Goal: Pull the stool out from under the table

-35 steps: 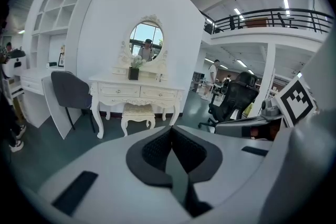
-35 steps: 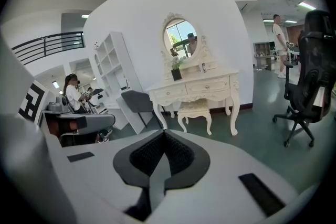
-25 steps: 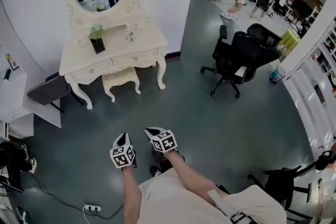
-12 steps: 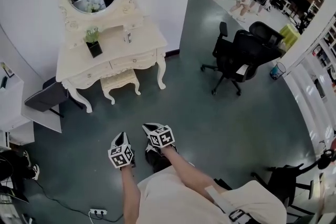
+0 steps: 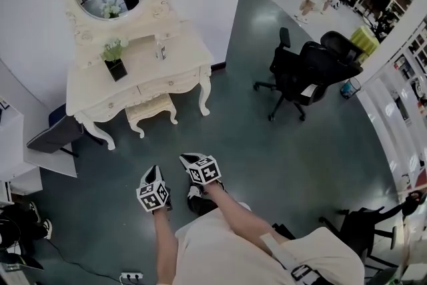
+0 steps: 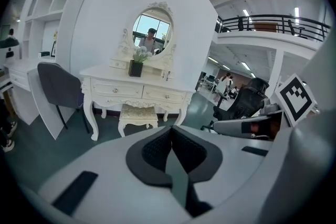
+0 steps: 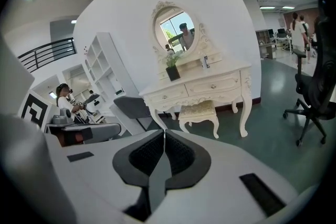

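Note:
A cream carved stool (image 5: 151, 111) with a cushioned top stands tucked under the front of the cream dressing table (image 5: 137, 77), which carries an oval mirror. The stool (image 6: 138, 116) also shows in the left gripper view, and the stool (image 7: 199, 113) in the right gripper view, a few steps ahead. My left gripper (image 5: 153, 175) and right gripper (image 5: 187, 159) are held side by side low in front of me, well short of the stool. Both are shut with nothing between the jaws, as seen on the left gripper (image 6: 171, 135) and the right gripper (image 7: 164, 138).
A grey chair (image 5: 55, 135) stands at a white desk left of the table. Black office chairs (image 5: 307, 73) stand to the right. A potted plant (image 5: 114, 57) sits on the table top. People walk at the far back right. A cable and power strip (image 5: 130, 275) lie on the floor.
The table and stool have shifted slightly left and down in the head view as I come closer. Both grippers keep their place in front of me and stay shut.

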A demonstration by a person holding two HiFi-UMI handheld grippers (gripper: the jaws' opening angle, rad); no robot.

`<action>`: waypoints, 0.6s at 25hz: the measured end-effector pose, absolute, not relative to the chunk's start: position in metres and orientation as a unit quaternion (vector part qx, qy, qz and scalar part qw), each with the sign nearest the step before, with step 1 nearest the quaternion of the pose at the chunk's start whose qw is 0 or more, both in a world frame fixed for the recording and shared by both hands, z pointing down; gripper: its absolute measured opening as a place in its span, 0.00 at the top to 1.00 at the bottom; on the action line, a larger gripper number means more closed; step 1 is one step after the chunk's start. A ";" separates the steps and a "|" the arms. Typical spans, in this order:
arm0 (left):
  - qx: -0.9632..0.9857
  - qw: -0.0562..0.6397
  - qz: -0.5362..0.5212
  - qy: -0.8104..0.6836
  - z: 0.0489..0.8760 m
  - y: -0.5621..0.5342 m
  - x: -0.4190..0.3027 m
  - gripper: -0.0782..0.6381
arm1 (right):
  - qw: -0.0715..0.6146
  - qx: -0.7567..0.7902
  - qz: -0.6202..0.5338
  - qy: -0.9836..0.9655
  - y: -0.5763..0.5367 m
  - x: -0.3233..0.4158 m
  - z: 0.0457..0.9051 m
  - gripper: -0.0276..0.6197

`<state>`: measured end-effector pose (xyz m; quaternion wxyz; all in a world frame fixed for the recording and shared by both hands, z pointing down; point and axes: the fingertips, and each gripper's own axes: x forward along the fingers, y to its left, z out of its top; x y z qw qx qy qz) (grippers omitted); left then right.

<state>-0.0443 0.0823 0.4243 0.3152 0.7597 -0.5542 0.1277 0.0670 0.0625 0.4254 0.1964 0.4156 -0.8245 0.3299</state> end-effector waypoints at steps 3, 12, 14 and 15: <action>0.761 0.316 0.132 -0.551 0.426 0.064 -0.049 0.87 | 0.194 0.418 0.338 -0.821 0.045 0.063 0.430 0.89; 0.765 0.311 0.148 -0.544 0.430 0.007 -0.056 0.87 | 0.186 0.418 0.331 -0.825 -0.016 0.052 0.430 0.89; 0.768 0.307 0.151 -0.541 0.429 -0.008 -0.055 0.87 | 0.178 0.421 0.335 -0.824 -0.031 0.052 0.429 0.89; 0.770 0.306 0.152 -0.540 0.429 -0.015 -0.055 0.87 | 0.176 0.422 0.336 -0.823 -0.038 0.053 0.429 0.89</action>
